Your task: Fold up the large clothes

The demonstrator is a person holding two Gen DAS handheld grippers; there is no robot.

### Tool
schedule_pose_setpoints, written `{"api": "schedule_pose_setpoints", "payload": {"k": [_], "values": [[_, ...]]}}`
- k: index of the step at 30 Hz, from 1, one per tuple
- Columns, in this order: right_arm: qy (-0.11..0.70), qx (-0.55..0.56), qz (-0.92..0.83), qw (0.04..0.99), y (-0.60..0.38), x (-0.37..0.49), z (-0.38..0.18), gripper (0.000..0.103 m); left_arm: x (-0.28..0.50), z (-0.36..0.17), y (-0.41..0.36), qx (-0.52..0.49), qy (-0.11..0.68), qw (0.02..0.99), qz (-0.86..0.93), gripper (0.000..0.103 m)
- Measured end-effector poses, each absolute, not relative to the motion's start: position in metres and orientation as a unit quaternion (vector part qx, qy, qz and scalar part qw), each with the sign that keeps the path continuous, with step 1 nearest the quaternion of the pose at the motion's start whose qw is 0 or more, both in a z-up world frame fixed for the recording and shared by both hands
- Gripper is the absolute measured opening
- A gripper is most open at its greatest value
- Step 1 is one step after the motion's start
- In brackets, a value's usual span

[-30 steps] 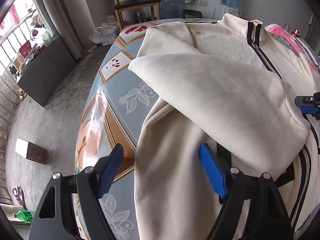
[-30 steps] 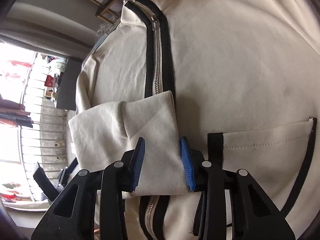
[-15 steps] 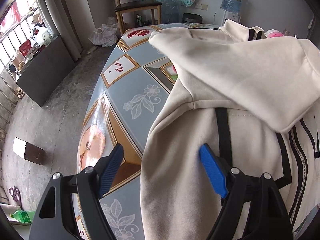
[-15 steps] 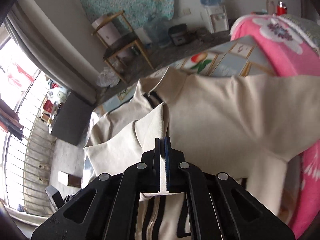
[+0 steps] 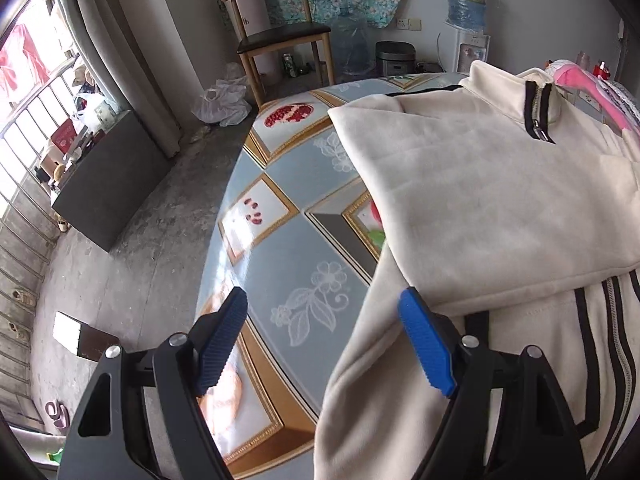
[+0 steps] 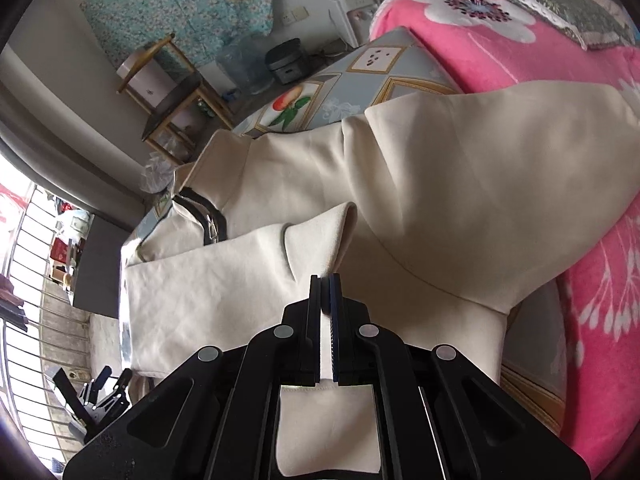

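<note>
Here, jacket: a large cream fleece zip-up jacket with black trim (image 5: 480, 184) lies spread on the bench, collar toward the far end, hem toward the camera.
Sleeve: one cream sleeve (image 6: 224, 280) is drawn across the chest of the jacket, its cuff end pinched and lifted off the body.
Right gripper: the black right gripper with blue pads (image 6: 326, 300) is clamped on the cuff edge of the sleeve; cream cloth shows in the thin slit between its two fingers.
Left gripper: the black left gripper with blue pads (image 5: 324, 344) stands wide apart and holds nothing; its left finger hangs over the bare bench, its right finger (image 5: 424, 344) sits just beside the jacket's side edge, near the hem.
Zip: a metal zip with black borders (image 5: 538, 120) runs down from the collar and reappears below the folded sleeve.
Bench: a bench under a glossy blue-grey cloth printed with gold-framed fruit and flower panels (image 5: 288, 248) carries the jacket.
Blanket: a pink fleece blanket with white flowers (image 6: 592, 280) lies beside the jacket on the right, touching its shoulder.
Room: a wooden chair with a dark seat (image 5: 280, 36) and a blue water bottle on a dispenser (image 5: 466, 0) stand by the far wall.
</note>
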State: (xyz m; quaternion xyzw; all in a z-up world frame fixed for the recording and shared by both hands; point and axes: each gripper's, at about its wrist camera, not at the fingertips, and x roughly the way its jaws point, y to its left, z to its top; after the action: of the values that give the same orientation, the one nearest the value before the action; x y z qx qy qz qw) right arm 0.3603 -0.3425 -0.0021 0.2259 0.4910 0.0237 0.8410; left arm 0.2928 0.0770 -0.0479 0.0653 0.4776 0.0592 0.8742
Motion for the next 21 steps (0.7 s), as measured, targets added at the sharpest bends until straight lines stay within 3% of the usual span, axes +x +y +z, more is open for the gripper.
{"api": "schedule_pose_setpoints", "payload": {"k": [5, 9, 12, 14, 15, 21], "values": [[0.463, 0.234, 0.039, 0.854, -0.354, 0.371, 0.021, 0.003, 0.299, -0.042, 0.096, 0.062, 0.467, 0.876, 0.101, 0.077], [0.492, 0.232, 0.019, 0.839, -0.369, 0.373, -0.009, 0.003, 0.297, -0.046, 0.11, 0.037, 0.478, 0.871, 0.104, 0.077], [0.501, 0.232, 0.002, 0.834, -0.378, 0.37, -0.027, 0.011, 0.291, -0.044, 0.108, 0.028, 0.476, 0.875, 0.082, 0.077], [0.495, 0.244, 0.006, 0.834, -0.383, 0.368, -0.029, 0.038, 0.288, -0.04, 0.1, 0.024, 0.469, 0.881, 0.058, 0.077], [0.49, 0.244, 0.009, 0.837, -0.382, 0.369, -0.029, 0.043, 0.288, -0.039, 0.096, 0.025, 0.467, 0.883, 0.047, 0.077], [0.525, 0.194, 0.032, 0.828, -0.35, 0.387, -0.039, 0.042, 0.297, -0.051, 0.074, 0.041, 0.483, 0.874, 0.038, 0.077]]}}
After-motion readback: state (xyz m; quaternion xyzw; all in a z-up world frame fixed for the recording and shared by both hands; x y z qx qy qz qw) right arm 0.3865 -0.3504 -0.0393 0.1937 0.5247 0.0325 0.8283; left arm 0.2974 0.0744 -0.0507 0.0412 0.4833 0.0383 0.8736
